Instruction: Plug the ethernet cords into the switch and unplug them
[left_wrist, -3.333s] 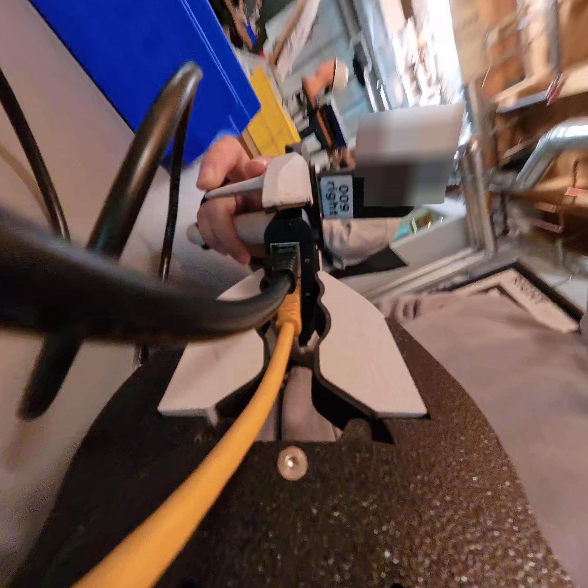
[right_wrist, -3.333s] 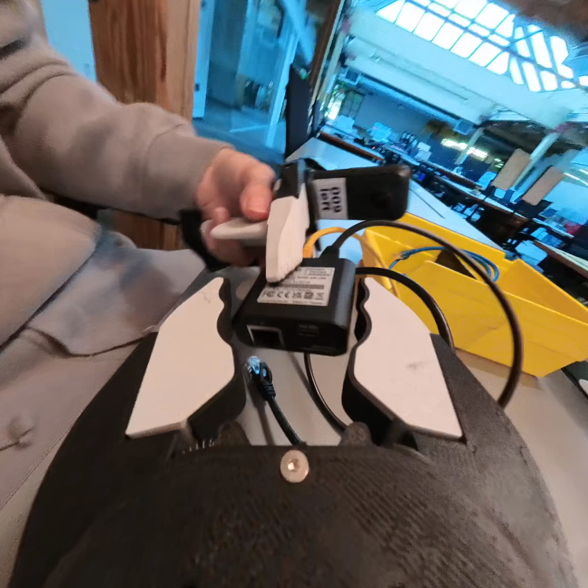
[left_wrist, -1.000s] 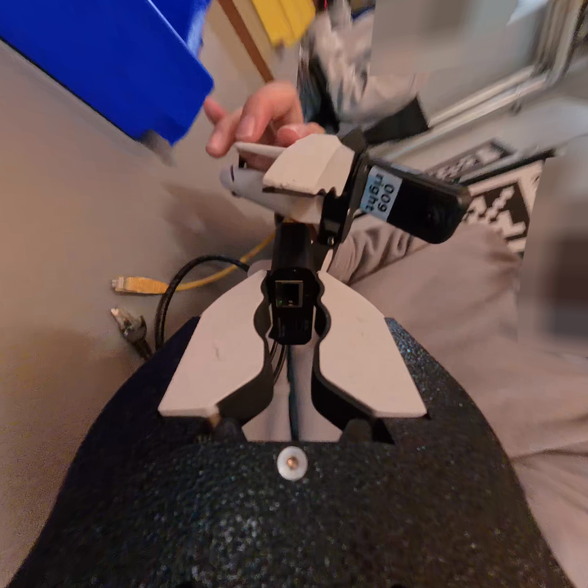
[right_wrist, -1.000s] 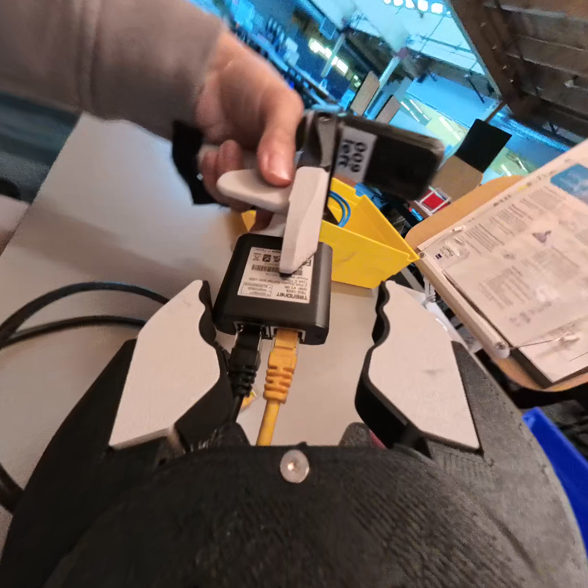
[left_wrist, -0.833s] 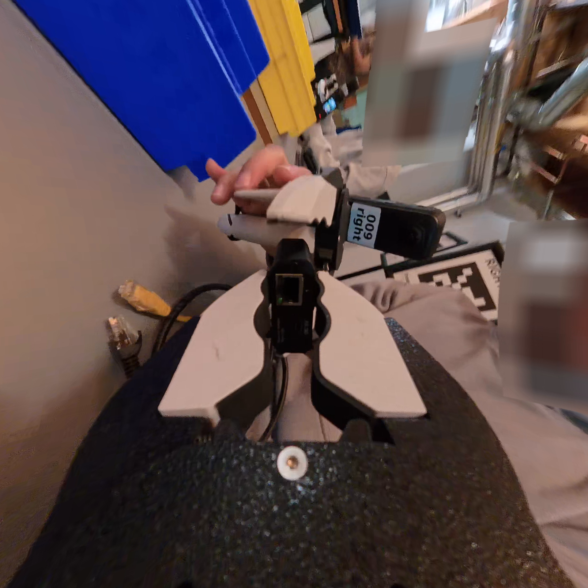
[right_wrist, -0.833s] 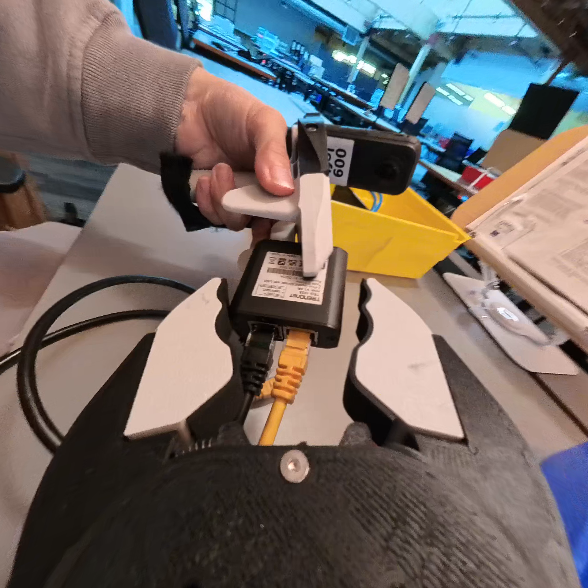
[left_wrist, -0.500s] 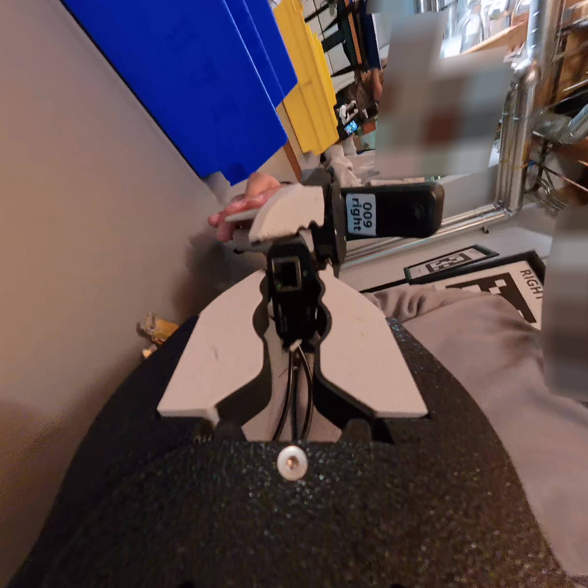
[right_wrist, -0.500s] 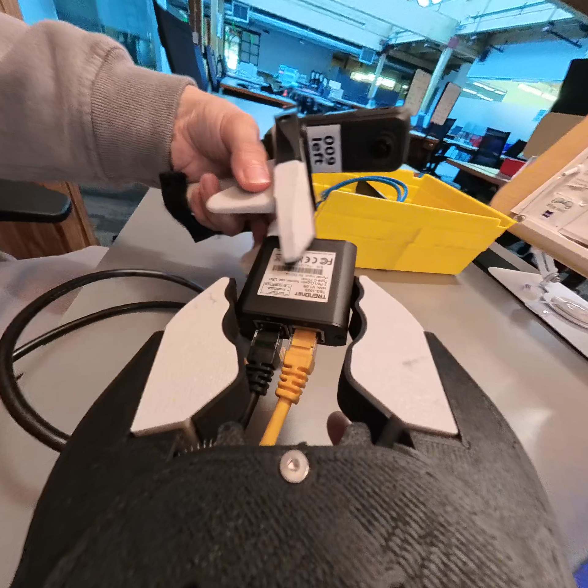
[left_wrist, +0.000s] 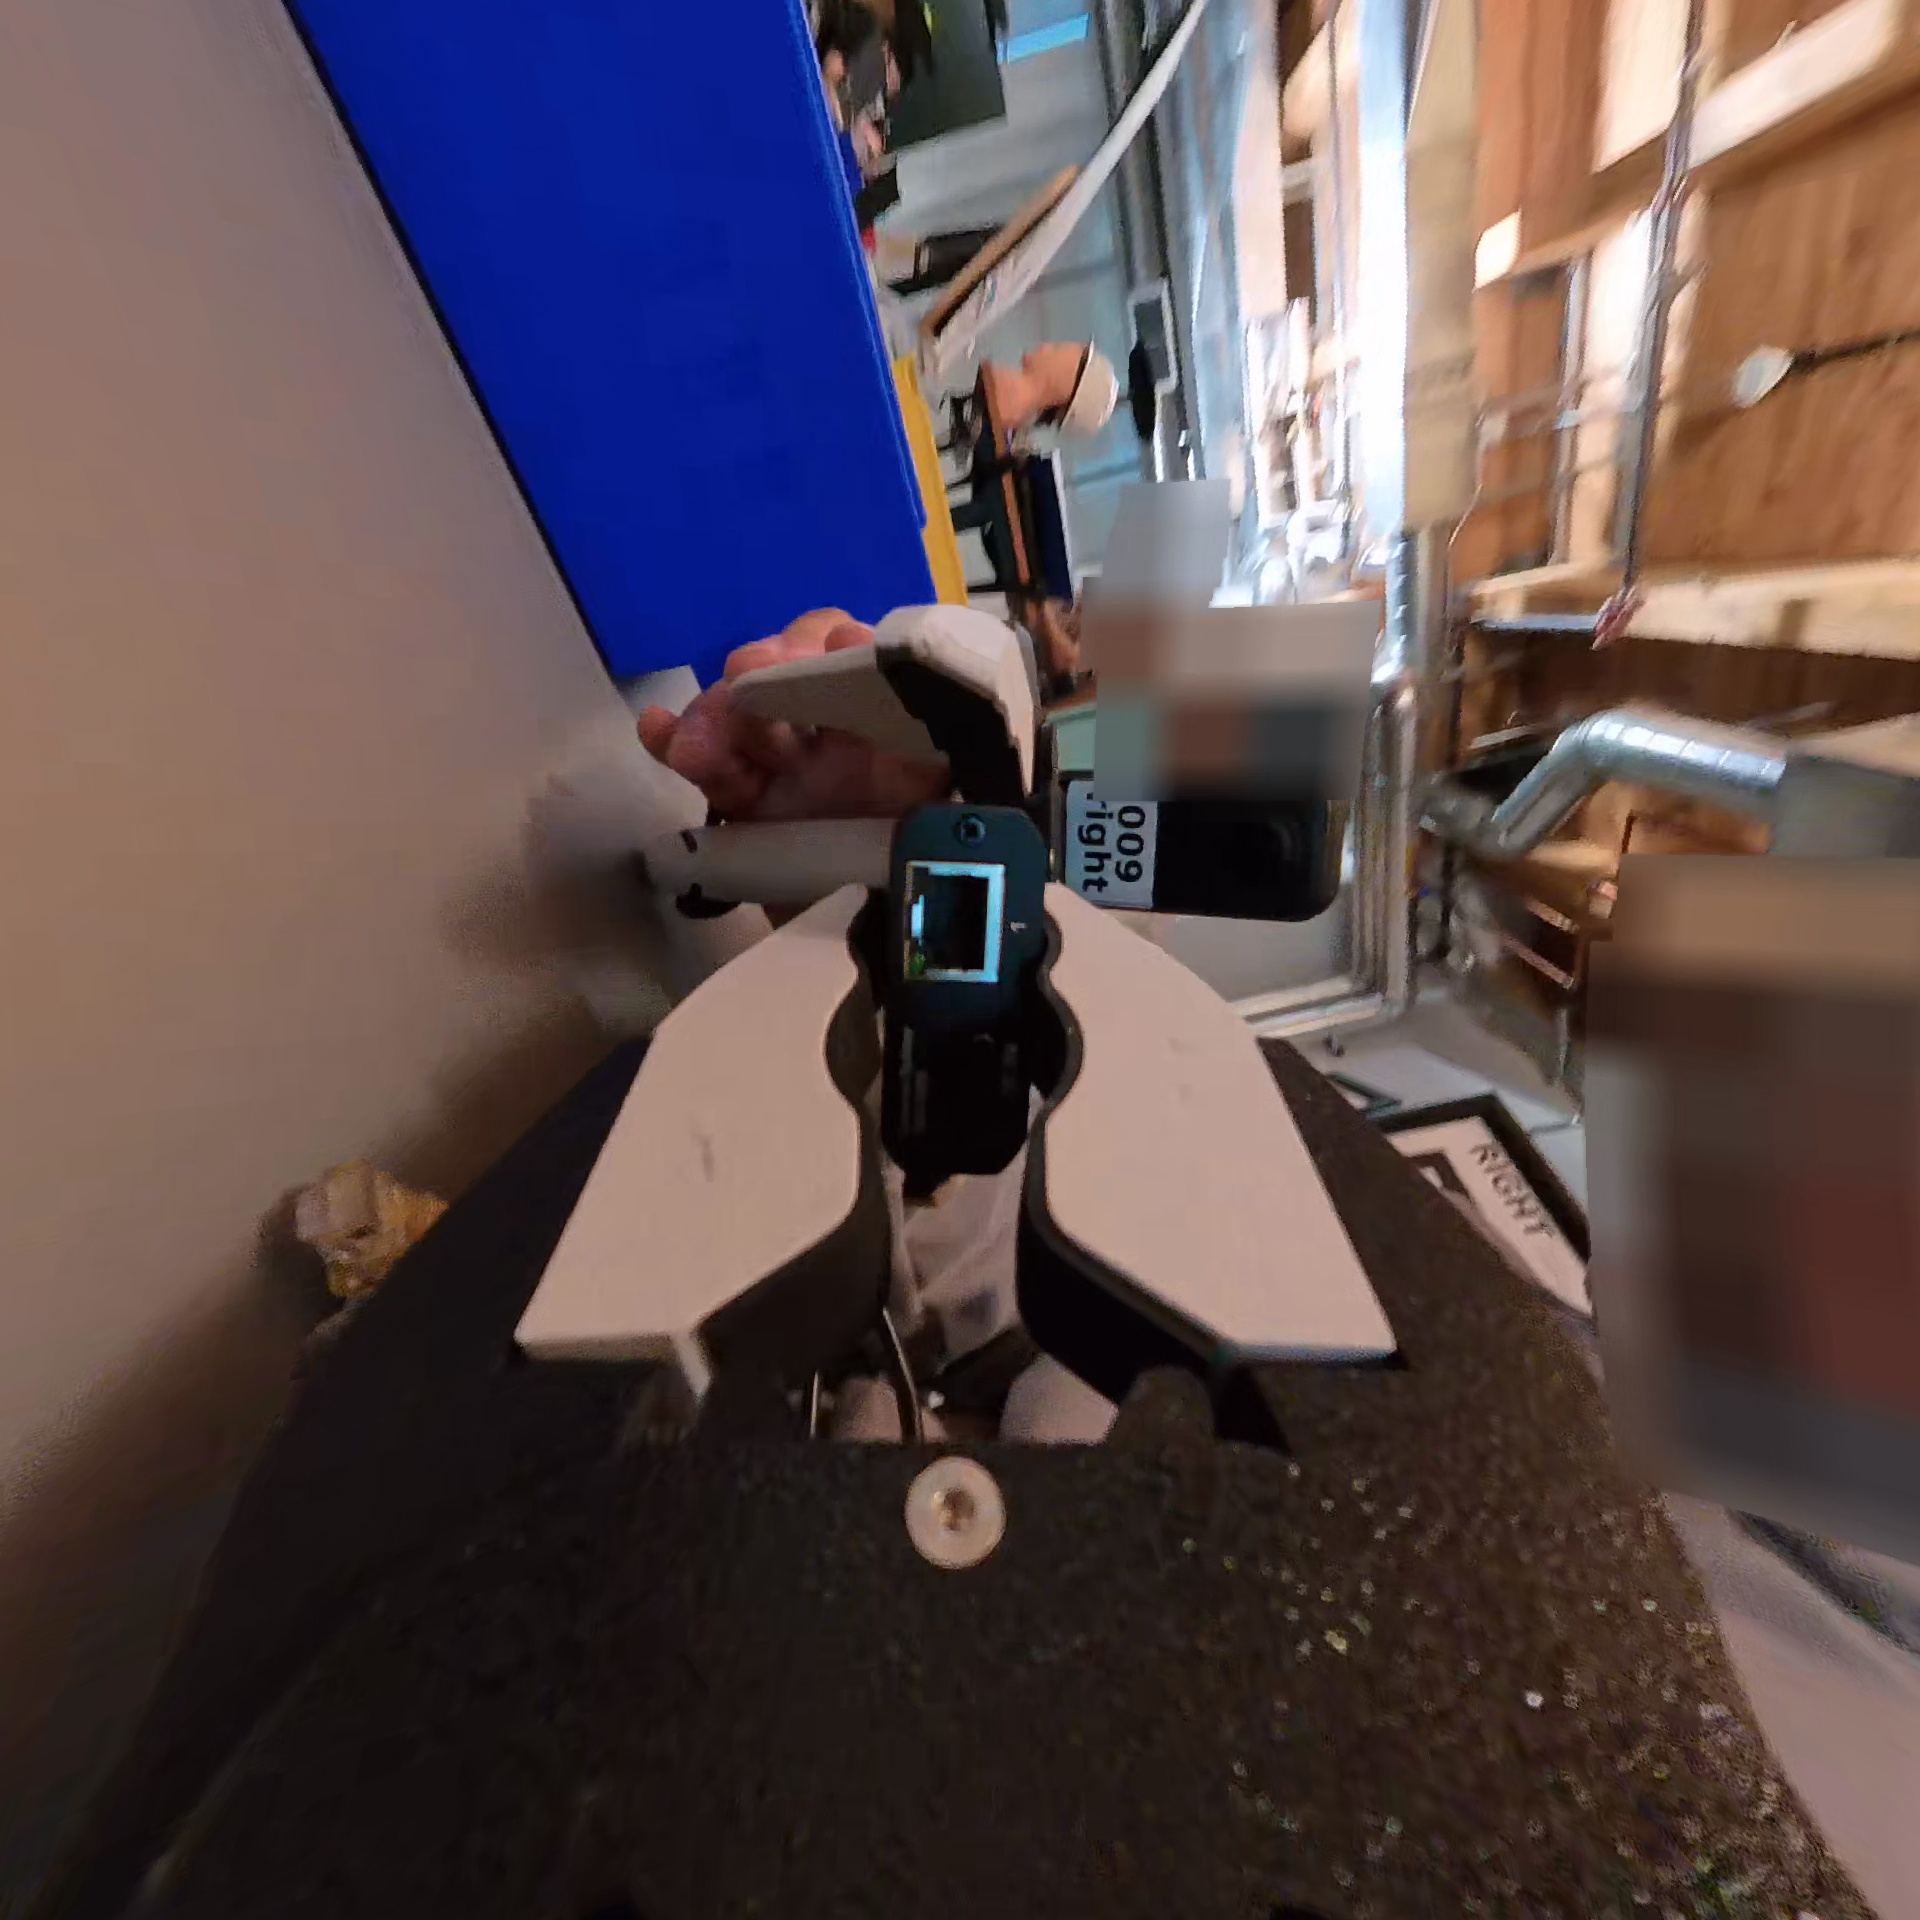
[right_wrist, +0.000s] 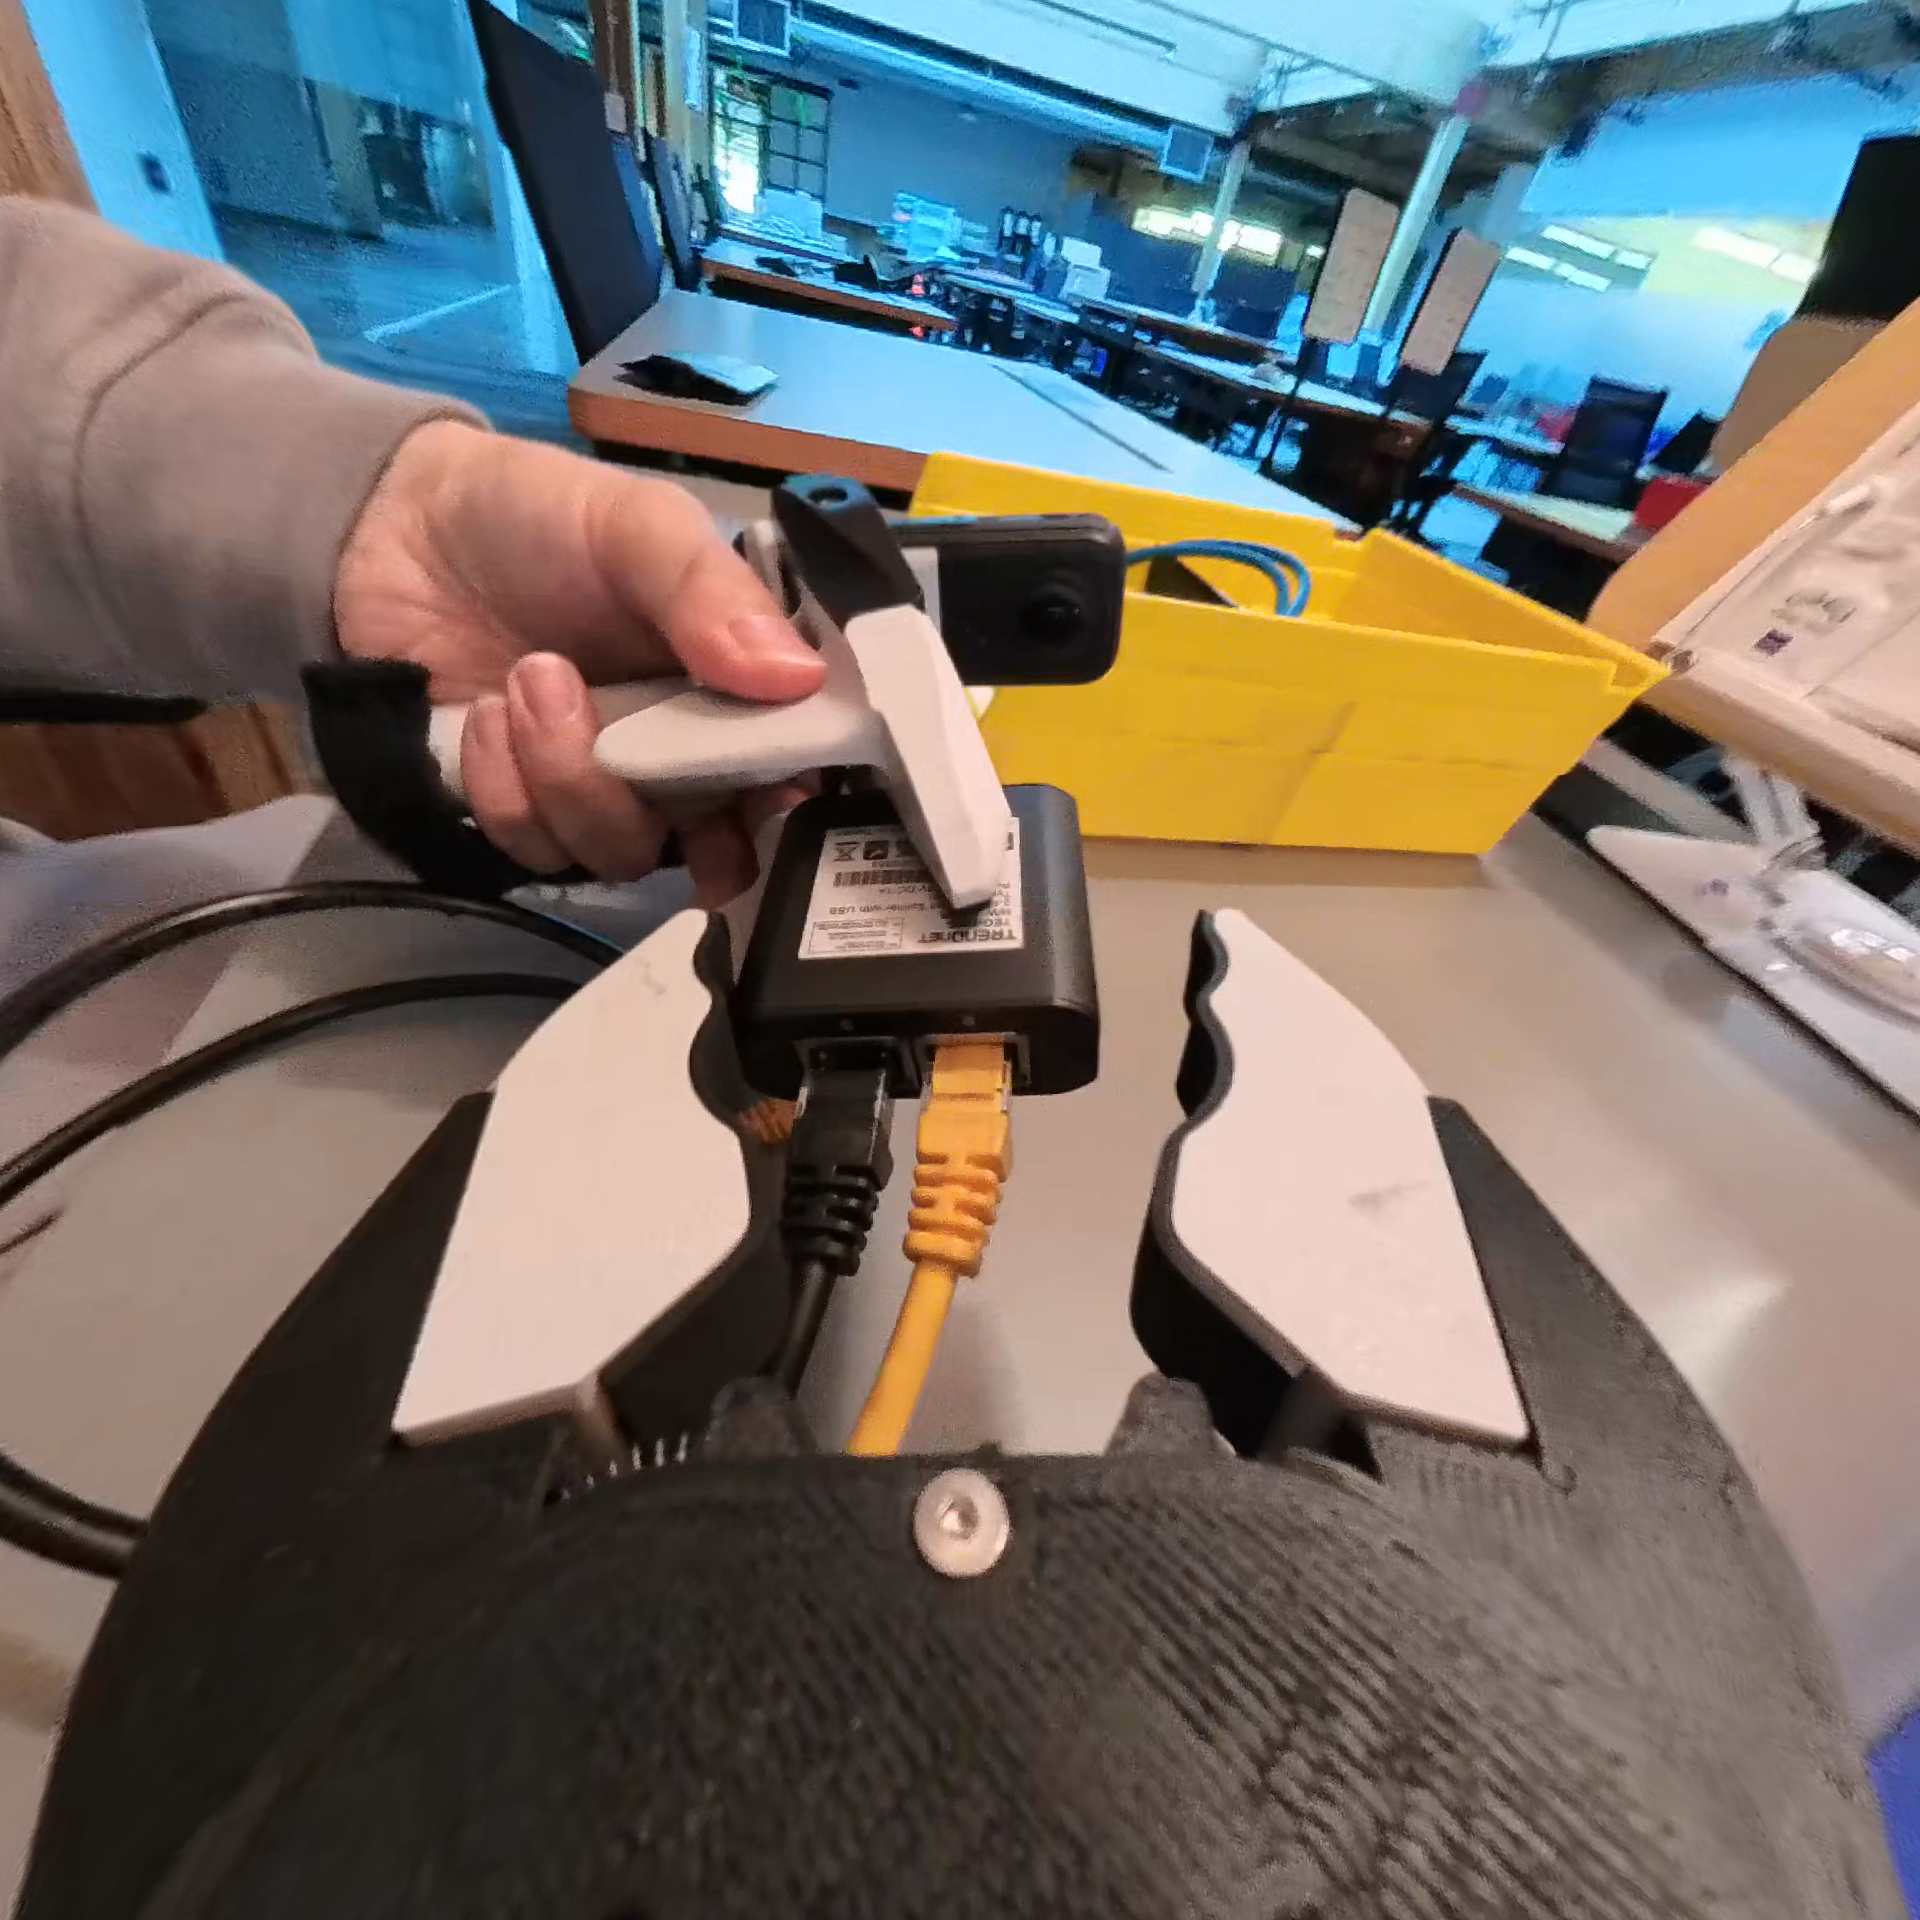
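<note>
The grey surface (right_wrist: 1558, 1039) carries a yellow bin (right_wrist: 1351, 727) behind the switch (right_wrist: 935, 977). The left claw (left_wrist: 961, 997) is clenched on the black switch, holding it above the surface, one empty port facing the left wrist camera. The right claw (right_wrist: 951, 1049) is released, its jaws spread either side of the switch without gripping it. At the switch's near edge, the black ethernet cord (right_wrist: 836, 1174) and the yellow ethernet cord (right_wrist: 961, 1164) sit plugged in side by side, black to the left of yellow
</note>
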